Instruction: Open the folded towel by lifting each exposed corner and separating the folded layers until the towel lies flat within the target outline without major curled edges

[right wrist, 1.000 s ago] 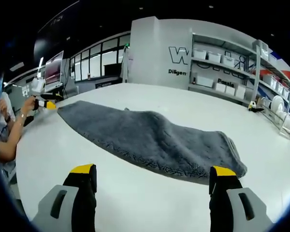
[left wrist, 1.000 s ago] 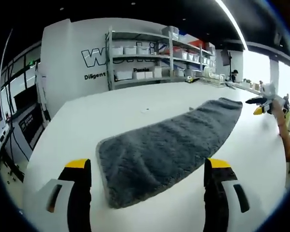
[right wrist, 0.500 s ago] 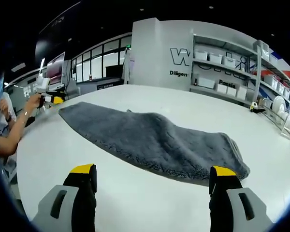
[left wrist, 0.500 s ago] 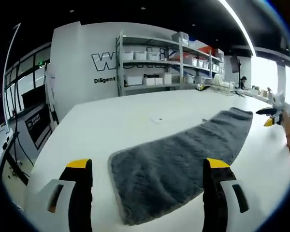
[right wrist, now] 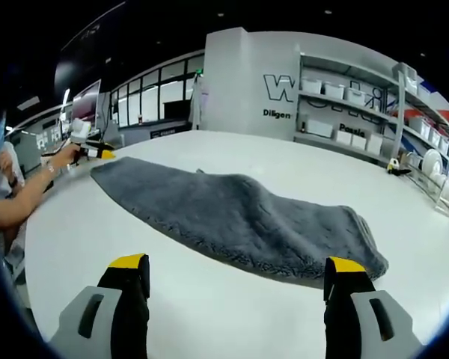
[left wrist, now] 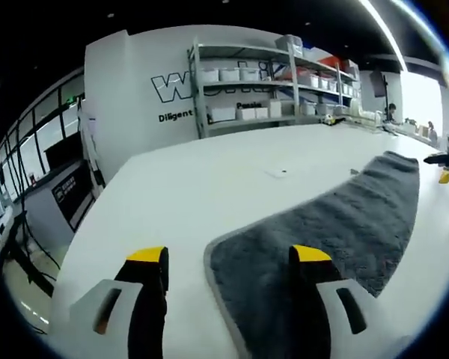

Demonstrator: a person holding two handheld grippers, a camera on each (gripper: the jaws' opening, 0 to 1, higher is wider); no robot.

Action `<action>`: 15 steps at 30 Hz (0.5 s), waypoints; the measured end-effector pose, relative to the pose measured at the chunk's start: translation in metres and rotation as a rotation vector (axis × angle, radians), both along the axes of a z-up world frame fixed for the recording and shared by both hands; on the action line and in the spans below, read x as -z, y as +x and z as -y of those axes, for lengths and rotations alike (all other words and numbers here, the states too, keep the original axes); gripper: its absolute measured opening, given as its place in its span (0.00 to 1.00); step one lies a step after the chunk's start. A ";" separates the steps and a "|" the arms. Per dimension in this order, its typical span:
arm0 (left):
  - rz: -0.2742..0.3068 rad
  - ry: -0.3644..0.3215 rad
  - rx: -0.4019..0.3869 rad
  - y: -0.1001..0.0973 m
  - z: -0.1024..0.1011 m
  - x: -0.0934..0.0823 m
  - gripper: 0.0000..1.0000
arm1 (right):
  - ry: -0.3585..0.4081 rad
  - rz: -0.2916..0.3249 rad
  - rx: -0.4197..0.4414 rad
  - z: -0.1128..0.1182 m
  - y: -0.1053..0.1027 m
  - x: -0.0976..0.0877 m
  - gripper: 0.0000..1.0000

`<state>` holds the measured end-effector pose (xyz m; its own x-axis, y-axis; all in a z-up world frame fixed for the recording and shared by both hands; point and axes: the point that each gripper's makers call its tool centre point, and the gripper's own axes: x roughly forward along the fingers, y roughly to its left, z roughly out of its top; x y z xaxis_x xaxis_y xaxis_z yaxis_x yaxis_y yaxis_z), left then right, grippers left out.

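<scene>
1. Since the earlier frames, the left gripper (left wrist: pixel 228 258) has been brought closer to the towel's (left wrist: pixel 337 232) near end, and its jaws have been narrowed; the right gripper (right wrist: pixel 238 265) is seen as before, jaws wide, well short of the cloth.
2. Table (left wrist: pixel 194 187): large, white, plain top; seen also in right gripper view (right wrist: pixel 209 314). Towel is borne on it.
3. Towel: grey, plush, long and narrow, lying folded lengthwise on table. In right gripper view (right wrist: pixel 232 217) it is humped along the middle, w/ a rounded end toward the right jaw and a doubled edge visible at that end.
4. Shelving (left wrist: pixel 277 82): metal rack w/ white bins, against back wall beyond table; also noted in right gripper view (right wrist: pixel 359 97).
5. Left gripper: jaws partly open, nothing held. Towel's near corner lies between the jaws; right jaw is seen over the cloth, left jaw over bare table. Contact w/ cloth cannot be told.
6. Right gripper: jaws wide open, nothing held; both tips over bare table, near the towel's long edge but apart from it.
7. Left gripper also noted at far left of right gripper view (right wrist: pixel 97 152), held in a person's hand (right wrist: pixel 66 155) just beside the towel's far end.
</scene>
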<state>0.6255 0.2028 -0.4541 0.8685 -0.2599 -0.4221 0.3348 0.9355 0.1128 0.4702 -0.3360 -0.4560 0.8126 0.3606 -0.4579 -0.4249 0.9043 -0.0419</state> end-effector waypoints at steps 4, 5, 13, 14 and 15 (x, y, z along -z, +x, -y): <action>0.001 0.014 -0.015 0.010 -0.003 0.003 0.52 | -0.002 -0.003 0.002 0.001 0.000 0.001 0.99; 0.002 0.020 -0.017 0.013 -0.003 0.005 0.50 | -0.002 -0.004 0.003 0.001 0.000 0.001 0.99; -0.043 0.023 -0.010 0.017 -0.002 0.028 0.40 | -0.001 -0.002 0.000 0.000 -0.001 0.001 0.99; -0.046 0.022 -0.004 0.018 -0.002 0.030 0.37 | 0.000 -0.002 0.000 0.000 -0.001 0.001 0.99; -0.049 0.017 0.003 0.018 -0.001 0.032 0.36 | 0.001 -0.003 0.001 0.000 -0.001 0.001 0.99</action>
<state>0.6438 0.2038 -0.4862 0.8457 -0.2548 -0.4688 0.3432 0.9325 0.1123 0.4689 -0.3360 -0.4572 0.8117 0.3602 -0.4598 -0.4242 0.9047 -0.0401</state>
